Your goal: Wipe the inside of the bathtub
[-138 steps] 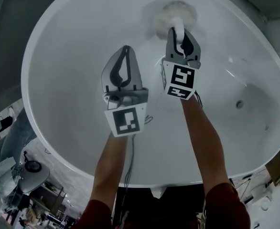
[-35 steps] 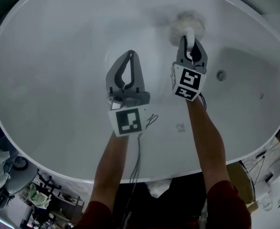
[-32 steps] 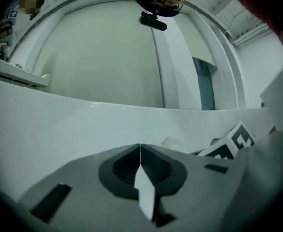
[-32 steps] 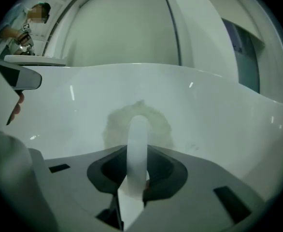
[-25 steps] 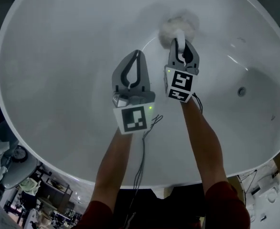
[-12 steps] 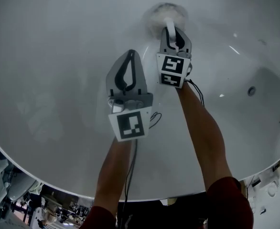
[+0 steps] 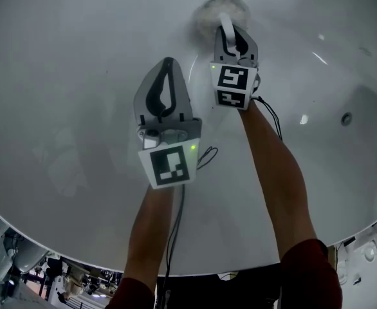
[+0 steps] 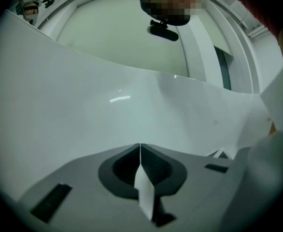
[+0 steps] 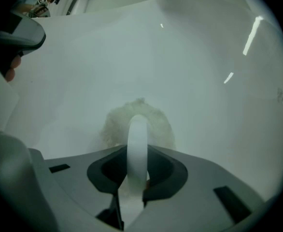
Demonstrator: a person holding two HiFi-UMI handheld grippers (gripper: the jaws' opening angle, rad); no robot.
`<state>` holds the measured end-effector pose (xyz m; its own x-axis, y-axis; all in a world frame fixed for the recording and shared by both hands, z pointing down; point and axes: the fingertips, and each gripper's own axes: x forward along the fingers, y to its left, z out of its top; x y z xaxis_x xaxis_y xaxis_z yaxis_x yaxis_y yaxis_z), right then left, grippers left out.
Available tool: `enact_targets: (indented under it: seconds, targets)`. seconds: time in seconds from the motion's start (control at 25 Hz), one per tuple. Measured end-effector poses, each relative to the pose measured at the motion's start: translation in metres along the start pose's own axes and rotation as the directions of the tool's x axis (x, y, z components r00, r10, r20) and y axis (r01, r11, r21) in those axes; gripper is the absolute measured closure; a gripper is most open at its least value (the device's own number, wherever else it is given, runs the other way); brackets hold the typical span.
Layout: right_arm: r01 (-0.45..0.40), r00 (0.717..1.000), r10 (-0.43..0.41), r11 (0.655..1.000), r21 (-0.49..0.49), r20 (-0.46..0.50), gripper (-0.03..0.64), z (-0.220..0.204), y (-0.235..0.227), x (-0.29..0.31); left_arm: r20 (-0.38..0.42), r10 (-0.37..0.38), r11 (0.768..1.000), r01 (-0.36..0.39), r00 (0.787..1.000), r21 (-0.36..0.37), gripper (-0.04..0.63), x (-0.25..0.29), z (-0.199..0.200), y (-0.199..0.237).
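- Right gripper (image 9: 137, 153): jaws clamped on white loop handle (image 9: 137, 129) of scrub pad; handle runs upright btwn jaws.
- Left gripper (image 8: 140, 148): jaws shut tip to tip, nothing btwn them.
- Scrub pad (image 7: 209, 9): round, fluffy, off-white; lies against inner wall of bathtub (image 7: 79, 76), just past right gripper's tips.
- Head view: both grippers sit inside the tub. Left gripper sits beside and nearer the person than the right, apart from the pad and above bare wall.
- Round metal fitting (image 7: 347, 117) in tub wall at far right, well apart from both grippers.
- Tub surface: white, glossy, w/ light streaks.
- Cable (image 7: 204, 156) hangs near left gripper's marker cube.
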<state>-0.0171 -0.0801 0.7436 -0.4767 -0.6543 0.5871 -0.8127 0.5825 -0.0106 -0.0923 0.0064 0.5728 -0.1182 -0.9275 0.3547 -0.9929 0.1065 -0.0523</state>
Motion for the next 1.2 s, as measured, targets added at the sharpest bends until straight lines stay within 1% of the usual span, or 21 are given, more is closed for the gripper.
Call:
enact_targets:
  seconds: [0.16, 0.4, 0.64, 0.92, 1.0, 1.2]
  targets:
    - [-0.011, 1.0, 0.011, 1.0, -0.014, 0.003, 0.523, 0.006, 0.004, 0.0, -0.005, -0.01, 1.0, 0.01, 1.0, 0.019, 0.578, 0.003, 0.0, 0.006]
    - [0.013, 1.0, -0.013, 1.0, 0.016, 0.008, 0.523, 0.022, -0.001, 0.002, -0.014, -0.022, 0.999, 0.023, 1.0, 0.028, 0.578, 0.006, 0.001, 0.011]
    - [0.043, 0.999, -0.043, 0.999, 0.0, 0.007, 0.523, 0.025, -0.005, -0.002, -0.018, -0.081, 0.995, 0.081, 0.997, 0.054, 0.578, 0.004, 0.003, 0.007]
    - [0.086, 0.996, -0.086, 0.996, -0.013, -0.011, 0.523, 0.013, -0.013, -0.011, -0.015, -0.131, 0.988, 0.131, 0.991, 0.077, 0.578, 0.007, 0.009, 0.006]
    - [0.11, 0.994, -0.11, 0.994, -0.002, -0.022, 0.523, 0.008, -0.019, -0.014, -0.014, -0.153, 0.984, 0.154, 0.988, 0.089, 0.578, 0.008, 0.01, 0.004]
    - [0.2, 0.979, -0.196, 0.977, 0.069, -0.06, 0.523, -0.011, -0.041, -0.027, -0.035, -0.204, 0.972, 0.207, 0.978, 0.109, 0.578, 0.009, 0.008, 0.001]
